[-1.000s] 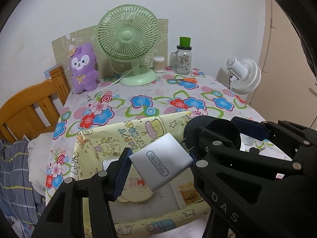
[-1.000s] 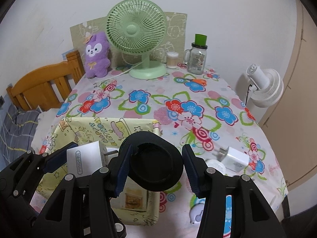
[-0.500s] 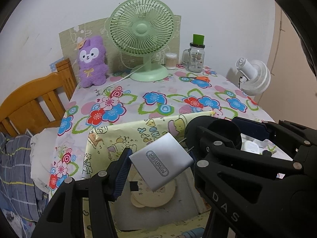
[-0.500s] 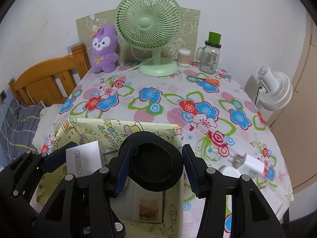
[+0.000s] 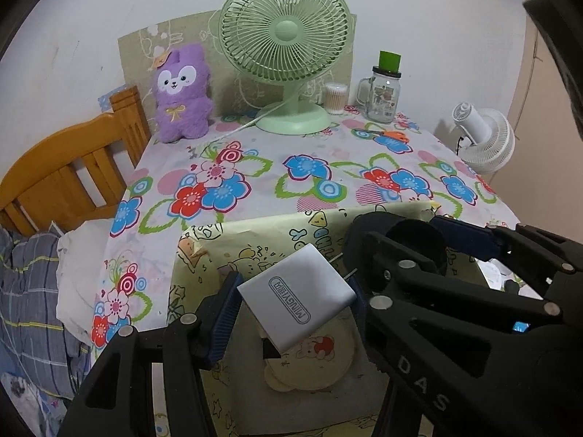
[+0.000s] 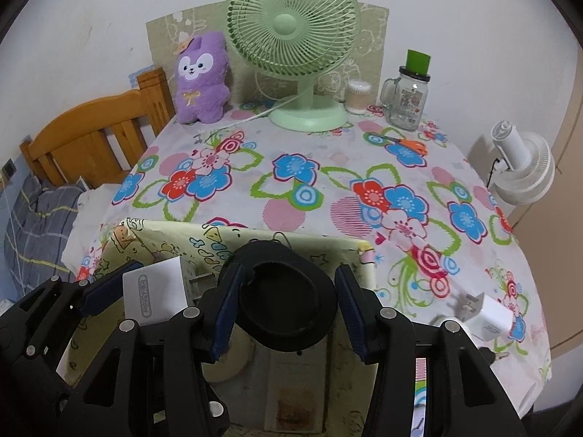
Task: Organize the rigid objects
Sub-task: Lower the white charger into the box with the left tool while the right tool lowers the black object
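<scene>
My left gripper (image 5: 291, 309) is shut on a silver-white plug charger (image 5: 297, 300) and holds it over the open yellow cartoon-print box (image 5: 204, 255). My right gripper (image 6: 286, 309) is shut on a black round object (image 6: 286, 309) and holds it over the same box (image 6: 164, 235). The charger (image 6: 155, 293) and left gripper also show at the left of the right wrist view. The right gripper with the black object (image 5: 411, 244) shows at the right of the left wrist view. A second white charger (image 6: 486, 315) lies on the floral tablecloth right of the box.
At the table's back stand a green desk fan (image 6: 293, 32), a purple plush toy (image 6: 200, 80), a cotton-swab tub (image 6: 358, 96) and a glass jar (image 6: 410, 102). Orange scissors (image 6: 408, 144) lie near the jar. A wooden bed frame (image 6: 91, 134) is left, a white fan (image 6: 521, 167) right.
Both grippers have moved back and down toward the near side, so the box now lies under them. The holds on the charger and the black object are unchanged.
</scene>
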`<state>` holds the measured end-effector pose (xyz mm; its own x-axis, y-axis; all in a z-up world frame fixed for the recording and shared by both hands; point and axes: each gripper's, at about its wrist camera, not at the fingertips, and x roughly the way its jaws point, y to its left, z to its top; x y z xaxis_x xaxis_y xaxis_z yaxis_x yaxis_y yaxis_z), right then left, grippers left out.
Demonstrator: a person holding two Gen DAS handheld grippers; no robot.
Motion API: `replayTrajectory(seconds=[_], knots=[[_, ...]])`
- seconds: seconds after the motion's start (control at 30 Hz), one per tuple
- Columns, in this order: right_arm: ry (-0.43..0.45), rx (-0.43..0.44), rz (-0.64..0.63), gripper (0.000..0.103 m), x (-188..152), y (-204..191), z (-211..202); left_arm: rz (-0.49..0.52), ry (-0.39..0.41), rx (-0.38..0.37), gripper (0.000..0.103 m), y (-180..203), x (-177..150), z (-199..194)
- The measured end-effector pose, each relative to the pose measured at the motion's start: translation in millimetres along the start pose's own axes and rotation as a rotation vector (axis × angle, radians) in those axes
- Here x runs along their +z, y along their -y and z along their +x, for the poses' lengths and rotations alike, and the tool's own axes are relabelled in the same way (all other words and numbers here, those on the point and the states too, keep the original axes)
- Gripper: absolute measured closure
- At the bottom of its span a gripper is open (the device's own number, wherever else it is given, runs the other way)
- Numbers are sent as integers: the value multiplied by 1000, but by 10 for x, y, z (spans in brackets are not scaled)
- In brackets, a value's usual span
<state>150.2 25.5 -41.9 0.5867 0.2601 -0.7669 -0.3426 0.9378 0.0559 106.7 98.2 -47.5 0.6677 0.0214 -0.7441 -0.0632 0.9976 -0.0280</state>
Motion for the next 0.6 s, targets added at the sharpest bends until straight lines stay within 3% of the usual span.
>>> replayTrajectory(seconds=[0.2,0.33,0.6], knots=[[-20,11,5,48,12,-39,76,-43,-70,1,41,-53,-2,56],[-34,28,15,48,5,-41,119,-63,-101,-8,26,-69,-10,85],[-80,93,42,48,-33,-7,200,-61,-107,8,23,-33,-22,93]])
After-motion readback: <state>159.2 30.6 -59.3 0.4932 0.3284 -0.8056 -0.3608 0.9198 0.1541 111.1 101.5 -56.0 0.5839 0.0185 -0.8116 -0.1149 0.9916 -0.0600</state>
